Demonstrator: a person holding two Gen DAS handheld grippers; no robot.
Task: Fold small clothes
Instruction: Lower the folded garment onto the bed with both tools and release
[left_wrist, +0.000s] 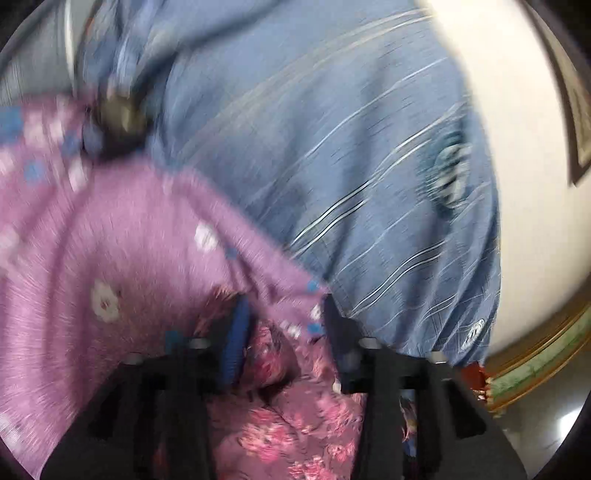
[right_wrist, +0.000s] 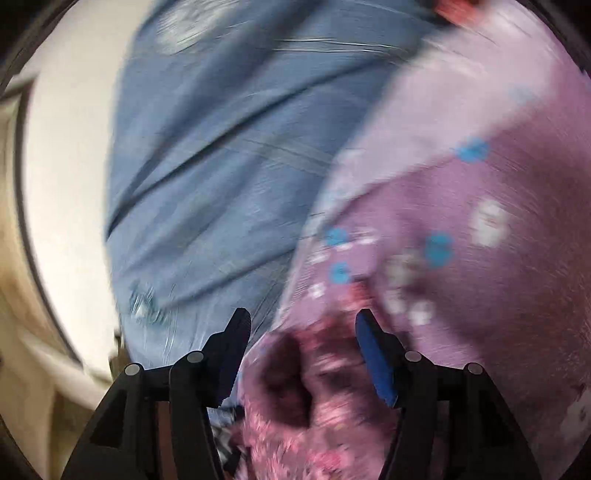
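A purple garment (left_wrist: 110, 240) with white flowers and blue dots fills the left of the left wrist view and lies over a blue striped cloth (left_wrist: 332, 147). A darker pink floral cloth (left_wrist: 295, 417) is bunched low between the fingers of my left gripper (left_wrist: 284, 332), whose jaws stand apart with no pad pressing on it. In the right wrist view the purple garment (right_wrist: 480, 229) is on the right and the blue cloth (right_wrist: 207, 166) on the left. My right gripper (right_wrist: 303, 325) is open over the bunched pink floral cloth (right_wrist: 314, 387). Both views are motion-blurred.
A white surface (left_wrist: 535, 184) shows beyond the blue cloth on the right, with a wooden edge with a green band (left_wrist: 535, 354) below it. A blurred dark object (left_wrist: 118, 110) sits at the upper left. The right wrist view has a white surface (right_wrist: 66, 147) on its left.
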